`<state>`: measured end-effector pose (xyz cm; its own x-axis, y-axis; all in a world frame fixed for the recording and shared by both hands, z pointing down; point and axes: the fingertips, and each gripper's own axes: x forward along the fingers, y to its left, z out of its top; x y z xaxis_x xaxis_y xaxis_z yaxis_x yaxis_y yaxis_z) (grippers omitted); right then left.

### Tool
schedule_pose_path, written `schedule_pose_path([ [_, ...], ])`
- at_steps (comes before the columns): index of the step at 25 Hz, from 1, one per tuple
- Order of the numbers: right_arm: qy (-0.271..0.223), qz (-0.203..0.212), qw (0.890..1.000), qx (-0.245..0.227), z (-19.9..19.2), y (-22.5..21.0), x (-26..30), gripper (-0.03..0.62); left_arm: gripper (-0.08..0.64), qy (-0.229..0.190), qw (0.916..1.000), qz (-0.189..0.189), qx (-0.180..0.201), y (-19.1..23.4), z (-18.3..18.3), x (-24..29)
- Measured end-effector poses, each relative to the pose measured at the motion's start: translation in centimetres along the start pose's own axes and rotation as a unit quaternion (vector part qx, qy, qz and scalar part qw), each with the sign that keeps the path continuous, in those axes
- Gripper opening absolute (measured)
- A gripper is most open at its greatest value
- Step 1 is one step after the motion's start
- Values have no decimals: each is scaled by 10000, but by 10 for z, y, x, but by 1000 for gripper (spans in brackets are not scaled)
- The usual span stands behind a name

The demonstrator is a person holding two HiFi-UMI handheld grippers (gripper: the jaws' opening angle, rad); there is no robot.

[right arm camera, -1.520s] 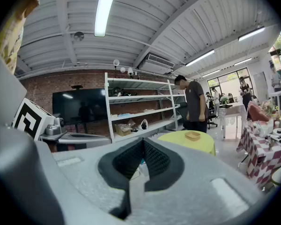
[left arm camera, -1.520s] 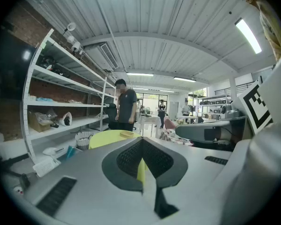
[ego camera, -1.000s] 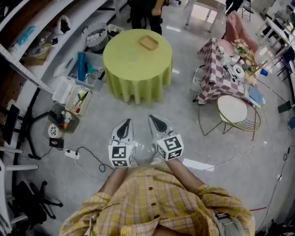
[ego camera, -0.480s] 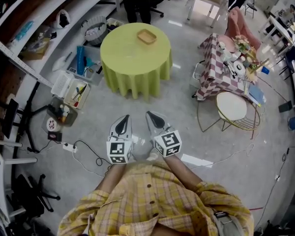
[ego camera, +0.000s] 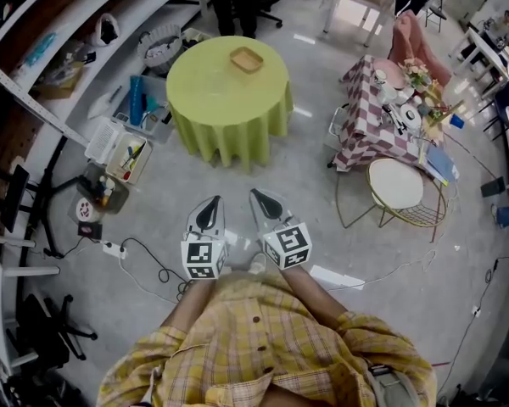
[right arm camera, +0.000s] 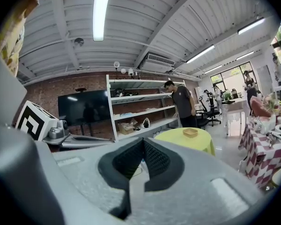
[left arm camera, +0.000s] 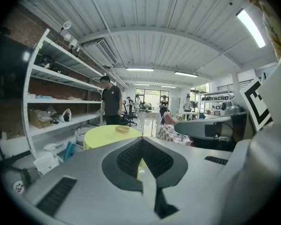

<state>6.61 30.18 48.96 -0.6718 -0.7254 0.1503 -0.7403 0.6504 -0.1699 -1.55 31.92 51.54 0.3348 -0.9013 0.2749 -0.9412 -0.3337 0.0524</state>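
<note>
While I look down from the head view, I count two grippers side by side over the floor. The left gripper (ego camera: 210,210) has its jaws pressed together on nothing, and so does the right gripper (ego camera: 261,203). Each carries one marker cube (ego camera: 198,259), printed with black-and-white squares rather than letters. One round table (ego camera: 212,91) in a yellow-green cloth stands ahead of both, well apart. On it sits one tan tray (ego camera: 246,58), near the far edge. To the right are one checked table (ego camera: 365,134) and one white side table (ego camera: 396,183).
</note>
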Motion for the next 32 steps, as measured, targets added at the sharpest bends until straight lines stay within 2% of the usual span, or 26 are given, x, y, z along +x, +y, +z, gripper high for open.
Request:
schedule_pose_path([
  [5, 33, 32, 10000, 60, -9, -7, -9, -3, 5, 43, 9999, -14, 94, -18, -4, 1],
  [17, 121, 15, 9998, 157, -17, -22, -4, -3, 5, 85, 9999, -3, 57, -19, -10, 18],
  [32, 238, 35, 9997, 77, -6, -48, 67, -3, 5, -2, 9999, 67, -118, 33, 6, 76],
])
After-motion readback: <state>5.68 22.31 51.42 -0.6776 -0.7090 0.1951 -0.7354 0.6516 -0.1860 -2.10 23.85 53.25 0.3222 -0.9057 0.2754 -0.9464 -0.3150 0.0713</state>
